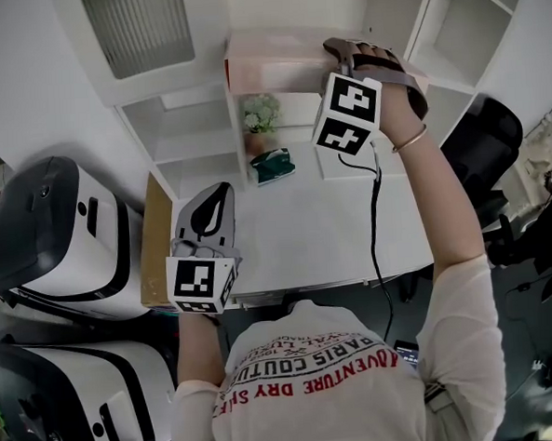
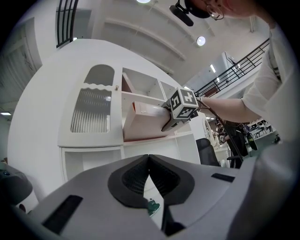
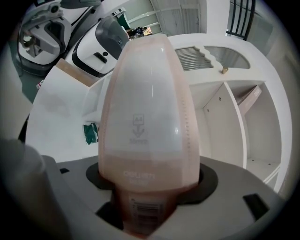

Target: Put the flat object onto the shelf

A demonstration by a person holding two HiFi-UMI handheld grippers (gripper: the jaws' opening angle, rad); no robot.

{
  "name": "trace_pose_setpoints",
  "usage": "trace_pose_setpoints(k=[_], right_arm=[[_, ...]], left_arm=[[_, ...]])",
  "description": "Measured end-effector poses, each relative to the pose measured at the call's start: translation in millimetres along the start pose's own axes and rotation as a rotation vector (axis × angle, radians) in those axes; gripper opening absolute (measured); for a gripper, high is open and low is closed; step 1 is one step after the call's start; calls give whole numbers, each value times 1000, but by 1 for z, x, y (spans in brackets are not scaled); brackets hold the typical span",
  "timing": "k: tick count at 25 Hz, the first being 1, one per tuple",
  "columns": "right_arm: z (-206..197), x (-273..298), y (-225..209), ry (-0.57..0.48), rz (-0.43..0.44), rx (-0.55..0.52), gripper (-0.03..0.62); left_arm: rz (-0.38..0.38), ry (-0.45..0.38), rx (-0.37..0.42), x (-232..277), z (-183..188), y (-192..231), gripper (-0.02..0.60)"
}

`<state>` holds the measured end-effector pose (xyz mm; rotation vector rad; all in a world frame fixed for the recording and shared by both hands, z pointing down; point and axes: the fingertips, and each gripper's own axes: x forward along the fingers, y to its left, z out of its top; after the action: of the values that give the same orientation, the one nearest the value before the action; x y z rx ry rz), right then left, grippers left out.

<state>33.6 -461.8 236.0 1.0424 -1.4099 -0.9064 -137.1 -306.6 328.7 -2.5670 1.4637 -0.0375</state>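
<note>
Head view: one folder in right gripper; left gripper closed.

On my feed, a white desk with a wood-coloured left edge stands against a white shelf unit of open cubbies, one with a ribbed-glass door. A black office chair stands to the right, and two bulky white-and-black machines to the left. Round ceiling lights glow above a dark railing.
</note>
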Motion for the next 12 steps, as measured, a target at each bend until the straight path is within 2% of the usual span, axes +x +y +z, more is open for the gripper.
trace_pose_setpoints(k=[9,12], right_arm=[[9,49,20,-78,202,98,411],[11,67,18,-89,205,105,417]], left_arm=[[16,-1,-6,38,-4,15,14],[15,2,-5,51,-7,16,14]])
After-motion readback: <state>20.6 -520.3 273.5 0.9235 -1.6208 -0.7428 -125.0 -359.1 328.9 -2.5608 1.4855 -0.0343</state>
